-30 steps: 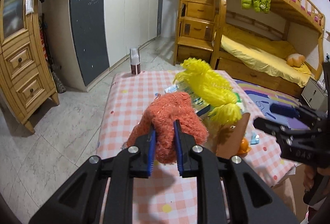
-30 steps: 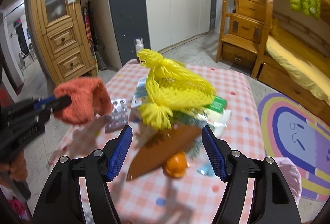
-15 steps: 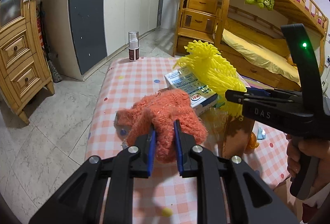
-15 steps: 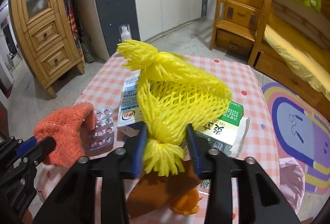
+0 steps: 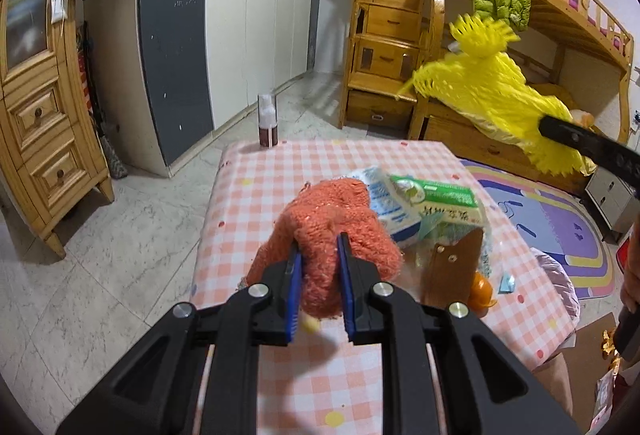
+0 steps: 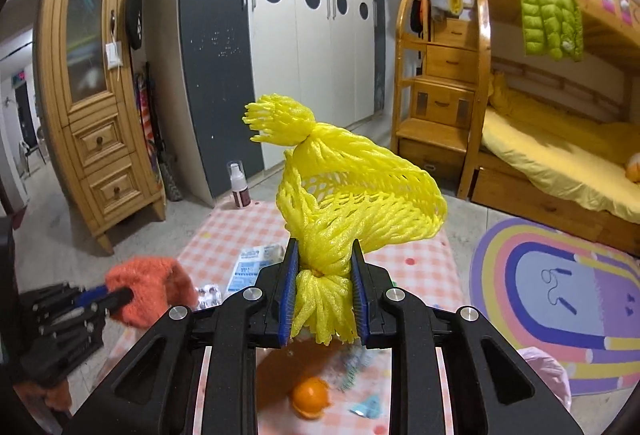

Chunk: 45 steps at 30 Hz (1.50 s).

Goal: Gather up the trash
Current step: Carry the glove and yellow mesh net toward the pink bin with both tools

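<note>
My left gripper [image 5: 319, 267] is shut on a fuzzy orange cloth [image 5: 332, 219] and holds it over the near left part of the pink checked table [image 5: 256, 171]. My right gripper [image 6: 323, 275] is shut on a yellow foam net [image 6: 352, 187], lifted well above the table; the net also shows in the left wrist view [image 5: 488, 95]. On the table lie a blue-white packet [image 5: 394, 211], a green box [image 5: 440, 201], a brown leather piece [image 5: 454, 263], an orange peel [image 6: 310, 397] and a blister pack [image 6: 210, 293].
A small spray bottle [image 5: 267, 125] stands at the table's far left corner. A pink bag [image 6: 548, 375] hangs by the table's right side. A wooden cabinet [image 6: 96, 107], wardrobe doors [image 6: 316, 47] and a bunk bed [image 6: 560, 123] surround the table.
My right gripper closed on the yellow net and lifted it off the pile, uncovering the green box. My left gripper kept its hold on the orange cloth.
</note>
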### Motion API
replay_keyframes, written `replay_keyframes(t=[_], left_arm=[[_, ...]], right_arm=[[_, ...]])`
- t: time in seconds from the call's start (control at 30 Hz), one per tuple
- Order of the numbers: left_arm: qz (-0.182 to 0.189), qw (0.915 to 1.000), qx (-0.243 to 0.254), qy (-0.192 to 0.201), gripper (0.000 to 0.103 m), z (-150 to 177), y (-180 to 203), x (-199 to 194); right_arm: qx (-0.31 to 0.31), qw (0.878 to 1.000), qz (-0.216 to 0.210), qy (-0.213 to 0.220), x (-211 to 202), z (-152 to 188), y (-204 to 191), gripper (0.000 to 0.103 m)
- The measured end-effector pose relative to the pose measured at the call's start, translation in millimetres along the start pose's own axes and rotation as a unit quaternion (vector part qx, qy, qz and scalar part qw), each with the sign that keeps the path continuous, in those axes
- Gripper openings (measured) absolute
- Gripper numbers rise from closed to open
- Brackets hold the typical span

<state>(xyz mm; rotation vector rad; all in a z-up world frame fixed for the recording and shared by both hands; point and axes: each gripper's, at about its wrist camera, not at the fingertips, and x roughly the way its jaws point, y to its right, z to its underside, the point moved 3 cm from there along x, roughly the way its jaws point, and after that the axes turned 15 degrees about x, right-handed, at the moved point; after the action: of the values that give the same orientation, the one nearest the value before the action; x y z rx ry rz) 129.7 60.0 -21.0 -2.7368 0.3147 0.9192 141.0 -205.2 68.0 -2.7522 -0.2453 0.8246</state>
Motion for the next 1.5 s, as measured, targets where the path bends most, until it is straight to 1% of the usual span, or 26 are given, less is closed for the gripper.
replay_keyframes(t=[0.13,0.2,0.27,0.4,0.57,0.63,0.73,0.83,0.9,0.97,1.1,1.17,1.2,1.23,1.3,1.4,1.5], left_arm=[[0.001,0.9997,0.019,0.014,0.015,-6,6,-13],[0.004,0.9993,0.028,0.024,0.015,-8,7,-24],[0.010,0.9989,0.033,0.033,0.015,-12,9,-34],[0.027,0.9962,0.054,0.062,0.015,-30,17,-59],[0.062,0.9908,0.059,0.105,0.015,-52,29,-92],[0.077,0.9870,0.070,0.123,0.015,-63,42,-102],[0.084,0.9820,0.100,0.137,0.015,-73,69,-107],[0.074,0.9754,0.151,0.142,0.015,-76,109,-101],[0.096,0.9719,0.166,0.137,0.015,-76,134,-93],[0.130,0.9676,0.174,0.129,0.015,-74,163,-80],[0.174,0.9582,0.195,0.118,0.015,-71,210,-58],[0.196,0.9510,0.211,0.112,0.015,-69,238,-47],[0.204,0.9484,0.216,0.111,0.015,-68,246,-45],[0.221,0.9436,0.222,0.108,0.015,-68,262,-38],[0.245,0.9377,0.225,0.100,0.015,-68,282,-29],[0.265,0.9315,0.234,0.087,0.015,-65,312,-13],[0.272,0.9280,0.243,0.074,0.015,-60,333,1]], right_arm=[[0.005,1.000,-0.004,-0.011,-15,10,10,0.025],[0.016,1.000,-0.014,-0.022,-21,17,16,0.025],[0.022,0.999,-0.020,-0.023,-30,23,20,0.024],[0.027,0.999,-0.024,-0.006,-51,25,25,0.024],[0.040,0.999,-0.024,0.028,-81,18,38,0.025],[0.044,0.998,-0.019,0.040,-90,17,47,0.025],[0.056,0.997,-0.003,0.046,-100,18,66,0.025],[0.081,0.996,0.013,0.042,-105,22,91,0.025],[0.096,0.994,0.032,0.040,-109,27,109,0.025],[0.105,0.992,0.057,0.042,-116,33,128,0.025],[0.126,0.986,0.100,0.037,-127,46,163,0.025],[0.144,0.981,0.123,0.030,-132,57,186,0.025],[0.152,0.980,0.130,0.028,-133,61,194,0.025],[0.160,0.977,0.137,0.024,-135,67,202,0.025],[0.179,0.972,0.151,0.013,-135,79,221,0.025],[0.203,0.964,0.169,-0.008,-133,98,243,0.025],[0.212,0.958,0.194,-0.027,-130,113,258,0.026]])
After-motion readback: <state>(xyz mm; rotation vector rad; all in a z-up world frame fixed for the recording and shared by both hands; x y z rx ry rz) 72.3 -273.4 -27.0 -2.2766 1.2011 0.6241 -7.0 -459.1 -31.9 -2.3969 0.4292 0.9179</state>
